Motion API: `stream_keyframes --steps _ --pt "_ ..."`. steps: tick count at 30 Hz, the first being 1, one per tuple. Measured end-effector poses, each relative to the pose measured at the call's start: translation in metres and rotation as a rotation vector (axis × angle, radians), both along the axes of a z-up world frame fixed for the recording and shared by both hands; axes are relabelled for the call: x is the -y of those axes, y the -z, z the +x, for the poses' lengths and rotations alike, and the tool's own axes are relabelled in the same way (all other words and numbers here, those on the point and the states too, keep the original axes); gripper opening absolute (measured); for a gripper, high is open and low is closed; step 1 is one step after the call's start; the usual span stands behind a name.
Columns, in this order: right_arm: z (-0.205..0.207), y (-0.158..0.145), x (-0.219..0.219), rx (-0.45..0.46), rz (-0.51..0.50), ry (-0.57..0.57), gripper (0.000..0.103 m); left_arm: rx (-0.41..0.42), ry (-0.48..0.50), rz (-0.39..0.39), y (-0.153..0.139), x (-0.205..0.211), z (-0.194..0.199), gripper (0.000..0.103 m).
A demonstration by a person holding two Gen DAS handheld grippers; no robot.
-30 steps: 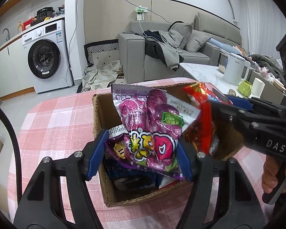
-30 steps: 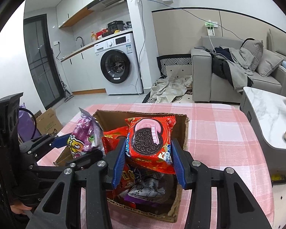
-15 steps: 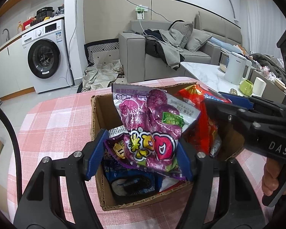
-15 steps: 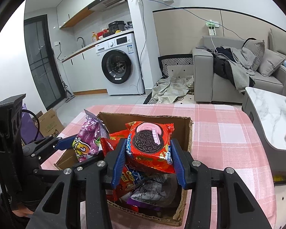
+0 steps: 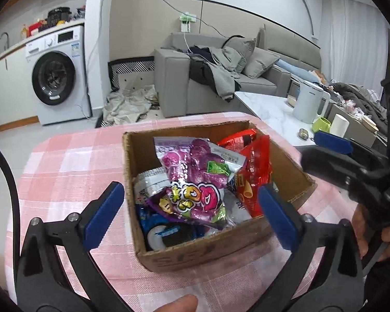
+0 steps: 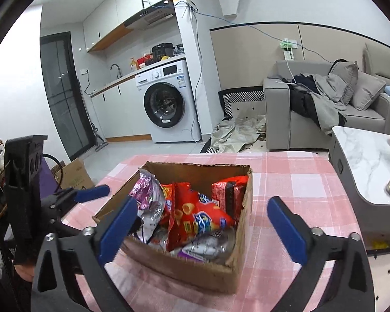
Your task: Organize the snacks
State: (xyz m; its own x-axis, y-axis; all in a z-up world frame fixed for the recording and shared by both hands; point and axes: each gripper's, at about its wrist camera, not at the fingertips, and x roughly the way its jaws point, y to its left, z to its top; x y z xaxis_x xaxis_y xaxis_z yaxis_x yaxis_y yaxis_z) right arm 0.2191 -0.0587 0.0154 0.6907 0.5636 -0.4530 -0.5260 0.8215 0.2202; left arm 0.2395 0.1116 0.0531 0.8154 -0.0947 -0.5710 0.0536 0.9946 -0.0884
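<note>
Left gripper (image 5: pixel 192 208): blue pads spread wide, nothing clamped; its jaws have just been opening, and the purple candy bag (image 5: pixel 195 182) lies between them untouched, resting in the cardboard box (image 5: pixel 195 254); one pad sits outside the box's left wall, the other over its right front corner. Right gripper (image 6: pixel 202 223): jaws likewise just opened, pads far apart and empty; they flank the box, left pad at its near-left corner, right pad clear of the right wall.

Inside the box — the purple candy bag on top toward the left wall, tilted, silver back panel facing away; beside it a red snack bag (image 6: pixel 192 213) with cone-shaped crisps printed on it, leaning upright; a red Oreo pack (image 6: pixel 228 189) stands against the right wall at the far corner; under these a blue Oreo pack (image 5: pixel 166 231) at the near-left corner and silver-and-purple wrappers (image 6: pixel 205 247), print too blurred to read.

The box sits on a table with a pink plaid cloth (image 5: pixel 65 166); a fingertip shows at the bottom edge of the left wrist view; a hand (image 5: pixel 371 234) grips the right gripper's handle at far right. Beyond: washing machine (image 6: pixel 166 104), grey sofa (image 6: pixel 325 98) with clothes heaped on it, marble-top side table (image 5: pixel 273 109) carrying a white kettle (image 5: pixel 309 101), a green cup and a white cup.
</note>
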Motion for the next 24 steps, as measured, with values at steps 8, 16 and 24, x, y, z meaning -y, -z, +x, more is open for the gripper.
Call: stream_keyframes --steps 8,16,24 --pt "-0.031 0.0 0.01 0.022 -0.004 -0.022 0.103 0.029 -0.034 -0.005 -0.008 -0.007 -0.045 0.102" --pt "-0.063 0.007 0.02 0.058 0.014 -0.035 0.103 0.075 -0.055 -0.012 -0.011 -0.007 -0.099 0.102" --pt "-0.089 0.022 0.029 0.084 0.021 -0.042 0.103 0.106 -0.07 -0.006 0.0 -0.006 -0.137 0.102"
